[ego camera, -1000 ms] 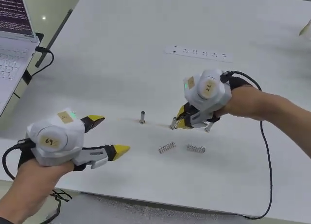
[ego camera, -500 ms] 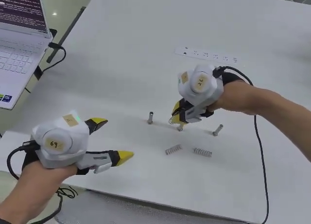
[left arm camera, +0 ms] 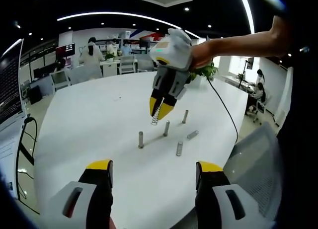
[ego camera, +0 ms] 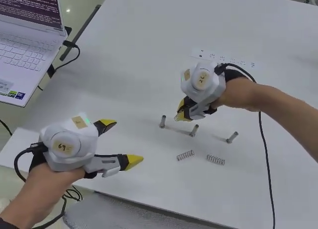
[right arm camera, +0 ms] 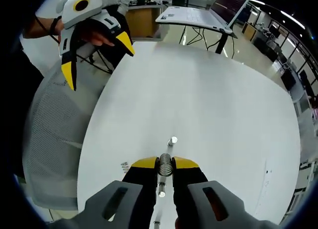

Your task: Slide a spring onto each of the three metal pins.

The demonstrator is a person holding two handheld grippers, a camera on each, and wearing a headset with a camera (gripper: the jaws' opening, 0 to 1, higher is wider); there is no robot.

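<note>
Laptop (ego camera: 30,35): open at the far-left edge of the white table (ego camera: 124,65), screen lit.
Left hand (ego camera: 47,182): low at the near-left corner, wrapped around the gripper body from behind, gripper pointing right across the table.
Left gripper (ego camera: 121,142): jaws spread wide with nothing between the yellow tips; it hovers over bare table, well apart from the pins.
Left pin (ego camera: 162,121): upright, bare.
Right arm: reaches in from the right, wrist bent so the gripper points down and leftward.
Right gripper (ego camera: 185,114): raised above the table, jaws drawn to a narrow gap and pinching a spring.
Held spring (right arm camera: 165,165): upright between the tips, gripped at its upper coils. In the left gripper view its lower end hangs free, above and between the left and middle pins, touching neither.
Middle pin (ego camera: 194,130): upright, bare, just below and right of the gripper tips.
Loose springs: first loose spring (ego camera: 185,155) and second loose spring (ego camera: 215,160) lie flat, nearer the person than the pins.
Right pin (ego camera: 232,137): upright, bare.
Power strip (ego camera: 226,58): flat on the table, beyond the right hand.
</note>
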